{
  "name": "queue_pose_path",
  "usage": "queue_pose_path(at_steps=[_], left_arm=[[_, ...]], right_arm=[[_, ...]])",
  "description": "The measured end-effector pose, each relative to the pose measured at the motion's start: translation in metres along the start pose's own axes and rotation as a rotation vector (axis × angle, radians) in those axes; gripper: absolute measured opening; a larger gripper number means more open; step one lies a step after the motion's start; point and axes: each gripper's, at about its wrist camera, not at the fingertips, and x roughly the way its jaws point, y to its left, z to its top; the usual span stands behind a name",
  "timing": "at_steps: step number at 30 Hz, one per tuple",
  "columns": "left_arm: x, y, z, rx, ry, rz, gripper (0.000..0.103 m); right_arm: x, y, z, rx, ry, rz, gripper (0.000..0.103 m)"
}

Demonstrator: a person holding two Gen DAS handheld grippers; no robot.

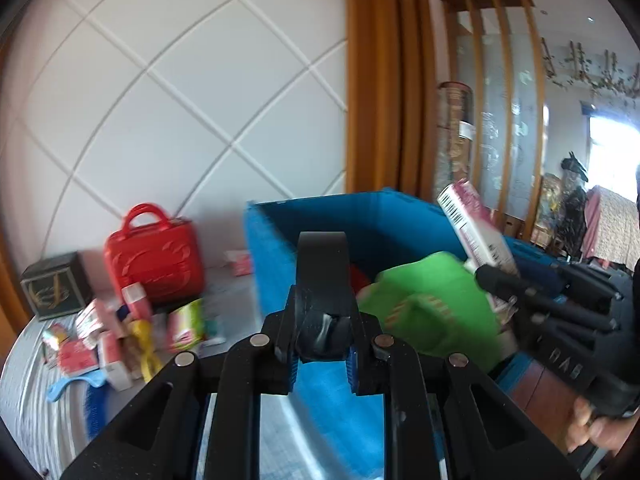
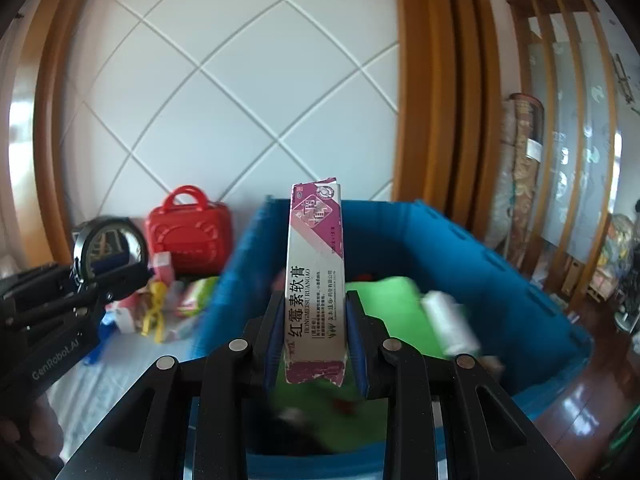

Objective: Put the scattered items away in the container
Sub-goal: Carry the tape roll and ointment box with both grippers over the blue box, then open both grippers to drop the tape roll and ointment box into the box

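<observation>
The right gripper (image 2: 314, 336) is clenched on an upright pink-and-white ointment box (image 2: 315, 276) above the blue bin (image 2: 500, 256). The left gripper (image 1: 322, 344) grasps a black roll of tape (image 1: 322, 268) at the bin's near wall. Inside lie a green bag (image 2: 380, 300) and a white bottle (image 2: 450, 324), both blurred. Left of the bin, a red toy case (image 1: 154, 260), a dark box (image 1: 54, 290) and a heap of small packets (image 1: 120, 332) sit on a grey striped surface (image 1: 40, 420). A white diamond-tiled wall (image 1: 160, 80) and wooden frame (image 1: 380, 80) stand behind.

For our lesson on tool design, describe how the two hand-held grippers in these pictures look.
Both are black plastic with jointed linkage arms and round silver pins. The right gripper has blue ribbed pads on its fingers, as does the left gripper. Its body, seen from the other camera, bears white "GenRobot.AI" lettering.
</observation>
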Motion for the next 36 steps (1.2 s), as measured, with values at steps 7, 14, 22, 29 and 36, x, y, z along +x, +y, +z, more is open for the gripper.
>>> queue_pose_path(at_steps=[7, 14, 22, 29, 36], left_arm=[[0.046, -0.078, 0.001, 0.045, 0.121, 0.019, 0.018], [0.074, -0.090, -0.011, -0.003, 0.255, 0.109, 0.018], [0.080, -0.085, -0.023, -0.015, 0.281, 0.173, 0.019], [0.073, -0.086, -0.022, -0.009, 0.262, 0.184, 0.032], [0.055, -0.085, -0.017, -0.021, 0.215, 0.177, 0.052]], right_arm=[[0.018, -0.070, -0.024, -0.009, 0.059, 0.065, 0.028], [0.037, -0.083, -0.042, -0.027, 0.104, 0.165, 0.028], [0.050, -0.089, -0.048, -0.033, 0.118, 0.196, 0.029], [0.053, -0.094, -0.049, -0.021, 0.118, 0.194, 0.030], [0.041, -0.100, -0.049, -0.006, 0.094, 0.154, 0.089]])
